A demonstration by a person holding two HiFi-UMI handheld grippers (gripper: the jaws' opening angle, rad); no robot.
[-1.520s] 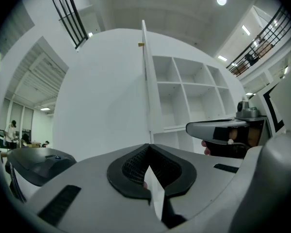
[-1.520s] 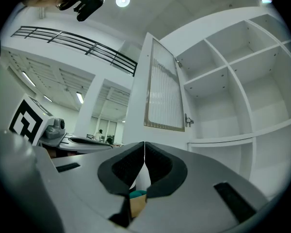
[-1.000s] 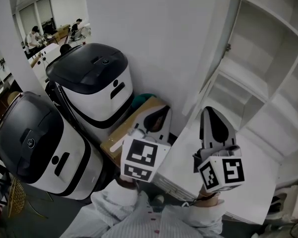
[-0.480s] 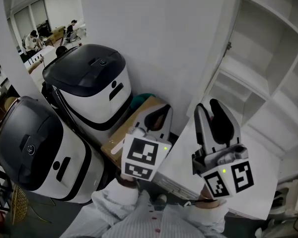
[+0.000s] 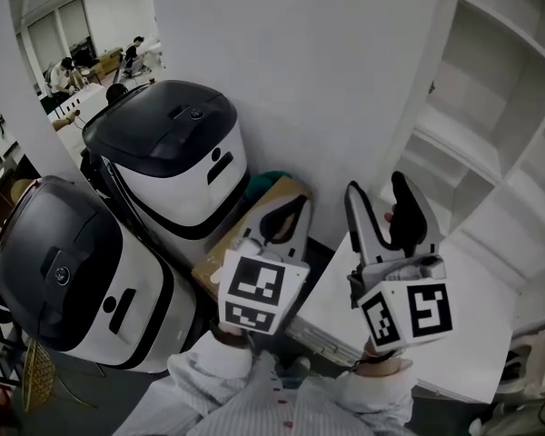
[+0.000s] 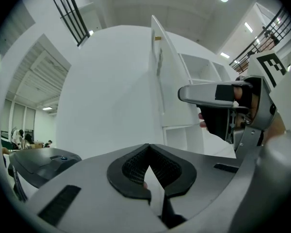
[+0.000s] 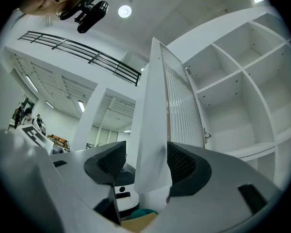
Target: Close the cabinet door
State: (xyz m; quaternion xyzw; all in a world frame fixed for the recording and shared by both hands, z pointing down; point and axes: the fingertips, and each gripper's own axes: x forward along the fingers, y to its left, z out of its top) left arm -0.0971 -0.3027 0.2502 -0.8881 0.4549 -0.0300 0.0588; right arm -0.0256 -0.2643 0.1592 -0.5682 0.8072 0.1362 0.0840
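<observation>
White wall (image 5: 291,62) adjoins open cabinet door (image 7: 153,125) and shelves (image 5: 477,148).

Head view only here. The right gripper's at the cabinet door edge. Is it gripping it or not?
Observer: Not gripping. The right gripper has just been opening; the cabinet door edge stands between its jaws, clear of the left pad.
Operator: Left gripper?
Observer: The left gripper is shut, tips together, nothing between them.
Operator: Which door face is toward the shelves?
Observer: The right gripper view shows a finely ribbed face on that side, with a hinge at its far edge.
</observation>
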